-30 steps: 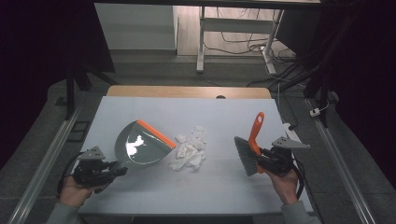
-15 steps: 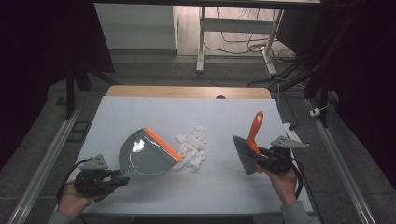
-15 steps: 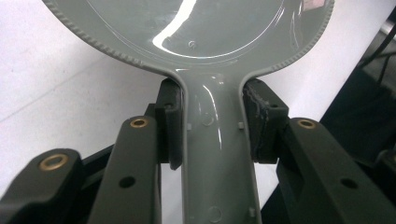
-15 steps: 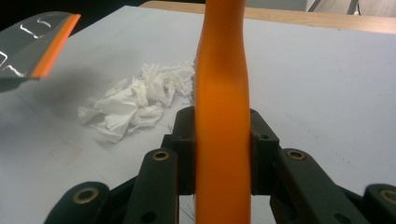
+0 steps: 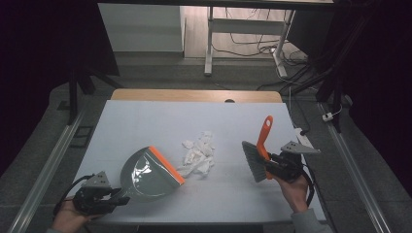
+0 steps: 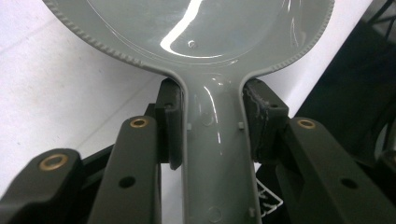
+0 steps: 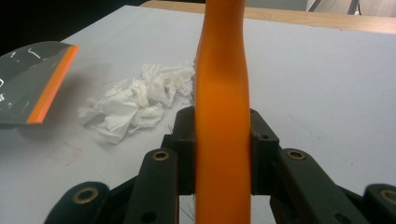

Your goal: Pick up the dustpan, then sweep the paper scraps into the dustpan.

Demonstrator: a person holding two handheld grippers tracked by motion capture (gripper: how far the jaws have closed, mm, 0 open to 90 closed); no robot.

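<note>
Nearest the person, the left gripper [image 5: 99, 198] is clamping the grey handle of the dustpan [image 5: 148, 170], its two jaws pressing tight on either side of the neck just below the scoop, as the left gripper view is showing. Gripping it that low seems to be giving control of the pan's angle, so that the orange lip [image 5: 166, 164] is lying down toward the table [image 5: 145, 116] and facing the litter. The scoop itself is looking empty: its glossy floor is reflecting light and carrying no paper. On the other side, the right gripper [image 5: 272, 167] is squeezing the orange handle of the brush [image 5: 260, 150], jaws closed against both flanks of it, with the bristle head [image 5: 251, 160] hanging low and turned toward the middle. That hold is probably meant for sweeping leftward. A little farther out, between the two tools, the crumpled white paper scraps [image 5: 198, 154] are lying in a loose heap on the table, just beside the pan's lip and well apart from the brush. Judging from this, the sweeping is not yet begun.
</note>
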